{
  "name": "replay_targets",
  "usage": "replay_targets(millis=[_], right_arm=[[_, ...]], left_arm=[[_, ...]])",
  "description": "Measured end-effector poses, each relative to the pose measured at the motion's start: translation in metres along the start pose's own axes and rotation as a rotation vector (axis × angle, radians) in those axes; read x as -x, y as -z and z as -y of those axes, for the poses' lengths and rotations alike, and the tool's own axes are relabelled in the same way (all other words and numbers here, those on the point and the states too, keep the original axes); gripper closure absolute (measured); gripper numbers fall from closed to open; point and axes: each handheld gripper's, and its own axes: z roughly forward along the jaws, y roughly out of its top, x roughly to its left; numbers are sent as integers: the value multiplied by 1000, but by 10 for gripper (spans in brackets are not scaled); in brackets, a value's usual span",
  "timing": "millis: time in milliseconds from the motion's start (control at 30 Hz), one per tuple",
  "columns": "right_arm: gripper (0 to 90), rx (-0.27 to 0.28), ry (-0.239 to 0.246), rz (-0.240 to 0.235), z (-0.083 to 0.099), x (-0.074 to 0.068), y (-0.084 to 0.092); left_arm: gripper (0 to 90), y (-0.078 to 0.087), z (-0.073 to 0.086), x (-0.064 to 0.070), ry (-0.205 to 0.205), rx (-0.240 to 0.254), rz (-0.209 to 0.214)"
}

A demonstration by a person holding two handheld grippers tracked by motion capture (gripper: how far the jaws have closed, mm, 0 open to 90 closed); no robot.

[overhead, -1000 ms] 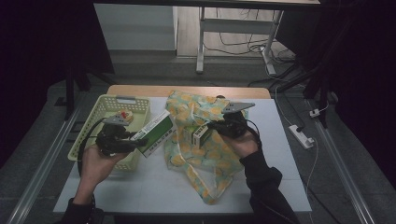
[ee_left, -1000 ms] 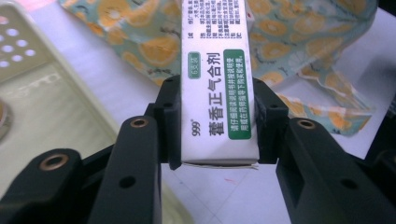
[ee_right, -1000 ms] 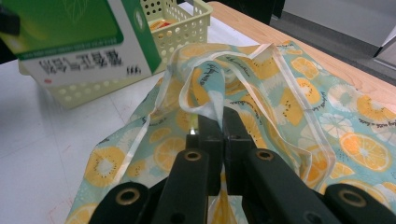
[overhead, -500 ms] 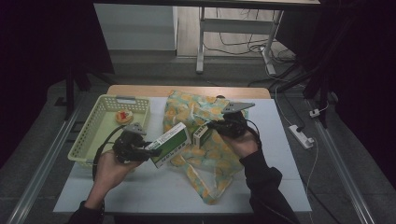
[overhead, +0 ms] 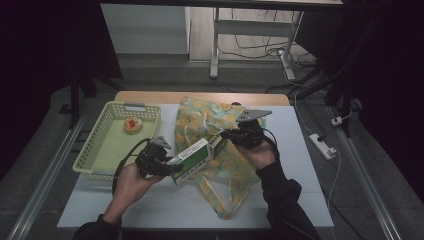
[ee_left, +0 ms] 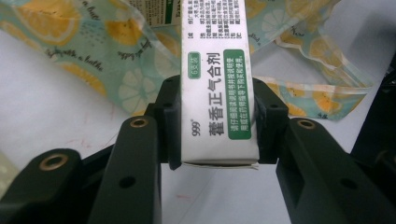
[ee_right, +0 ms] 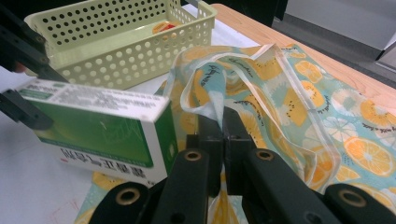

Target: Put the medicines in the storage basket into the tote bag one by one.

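My left gripper point(overhead: 171, 167) is shut on one end of a green-and-white medicine box point(overhead: 192, 156). In the left gripper view the pads clamp the box point(ee_left: 219, 93) on both long sides, above the lemon-print cloth bag point(ee_left: 70, 28). The box's far end reaches the bag's point(overhead: 200, 117) mouth. My right gripper point(overhead: 227, 135) is shut on the bag's rim. In the right gripper view its closed jaws point(ee_right: 223, 126) pinch the white-edged fabric point(ee_right: 289, 93) and lift it, with the box point(ee_right: 98, 130) just to the left.
A pale yellow-green perforated basket point(overhead: 95, 142) stands at the left of the white table cover, with a small round red-and-tan item point(overhead: 132, 125) inside. It also appears behind the box point(ee_right: 116, 56). A power strip point(overhead: 322, 146) lies on the floor at the right.
My left gripper has carried the box rightward and down, from beside the basket to the bag's mouth. The right gripper has stayed put, still holding the bag's rim.
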Motion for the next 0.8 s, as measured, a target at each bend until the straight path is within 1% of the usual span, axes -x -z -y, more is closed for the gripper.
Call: replay_targets(millis=[33,233,367,533,633,800], right_arm=[[893,-2,3,1,0,0,0],[893,2,11,-2,-2,-3,0],[894,5,11,-2,-3,-4,1],[894,6,10,-4,-2,-4,0],[893,4,13,-7,-3,-5,0],[894,4,12,-10,-3,-6,-1]], left_arm=[[621,-1,-1,0,-3,-3,-1],[621,-13,-9,0,17,-21,-10],[621,-21,-14,1,20,-33,-8],[621,-26,-22,0,24,-32,-15],[621,-31,-28,-1,36,-31,-17],[621,-37,-36,-3,43,-27,-34]])
